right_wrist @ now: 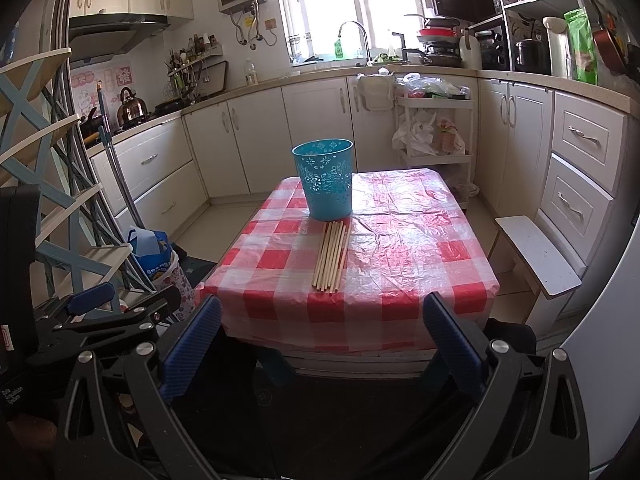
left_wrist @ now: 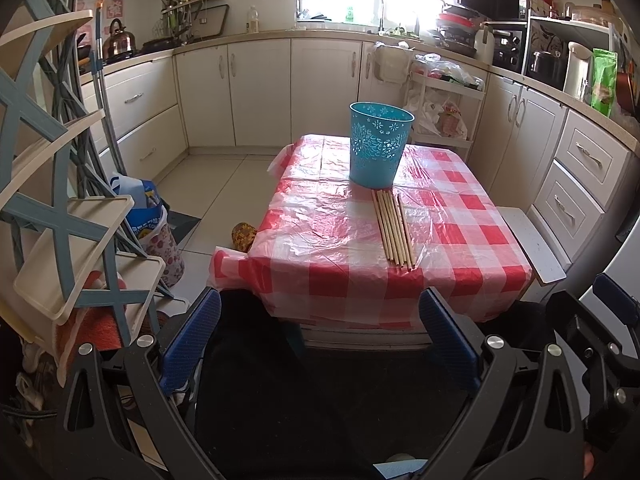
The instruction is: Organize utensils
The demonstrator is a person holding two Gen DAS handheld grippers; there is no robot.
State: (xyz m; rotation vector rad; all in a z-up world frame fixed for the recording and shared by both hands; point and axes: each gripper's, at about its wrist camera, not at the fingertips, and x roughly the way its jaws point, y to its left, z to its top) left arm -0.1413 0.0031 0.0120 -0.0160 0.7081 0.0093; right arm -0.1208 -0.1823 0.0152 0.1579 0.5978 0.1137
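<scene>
Both grippers — left gripper (left_wrist: 320, 336), right gripper (right_wrist: 322, 340) — gape empty short of the table (right_wrist: 440, 304); chopsticks (right_wrist: 331, 256) lie lengthwise ahead, pointing at the blue bin (right_wrist: 325, 180).

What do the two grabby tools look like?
Both look the same. The left tool has two black plastic arms shaped like curved frames with cut-out holes, joined by shiny silver bolts. Its fingers are flat pads in dark blue with a fine ribbed texture. The right tool matches it: black frame, silver bolts, blue ribbed fingers. No cables show.
</scene>
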